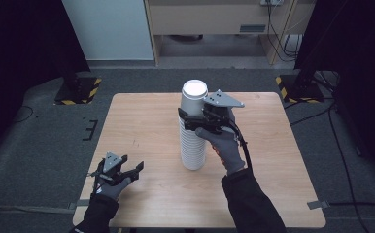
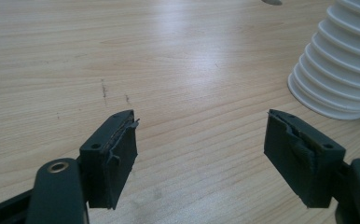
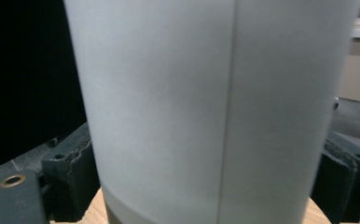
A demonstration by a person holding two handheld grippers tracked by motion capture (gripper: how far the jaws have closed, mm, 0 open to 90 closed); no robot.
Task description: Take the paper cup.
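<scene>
Top cup [image 1: 194, 98] of an inverted white stack [image 1: 193, 145], standing near the middle of the worktop [image 1: 142, 121], base up and rims flaring downward. Clamped around its wall by the right gripper [image 1: 191, 119], one jaw on each side, well above the ribbed run of rims below. Seen along that gripper's own view as a broad pale wall with a vertical seam [image 3: 225, 112], flanked low down by a black pad [image 3: 71, 172] to either side, both apparently pressed against the paper. Gripped high and from the side, probably so that only the uppermost cup comes free while the rest stay nested and upright. Held level, wrist behind the stack, most likely to lift straight up without tipping the column.

Left gripper [image 1: 127, 171] resting low near the front left part of the worktop, well apart from the stack, jaws spread wide with nothing between them. Bare wood between its pads [image 2: 117, 158], the stack's lowest rims [image 2: 336, 88] off to one side. Parked there, seemingly, to stay clear yet ready to steady the base if the cups cling together.
</scene>
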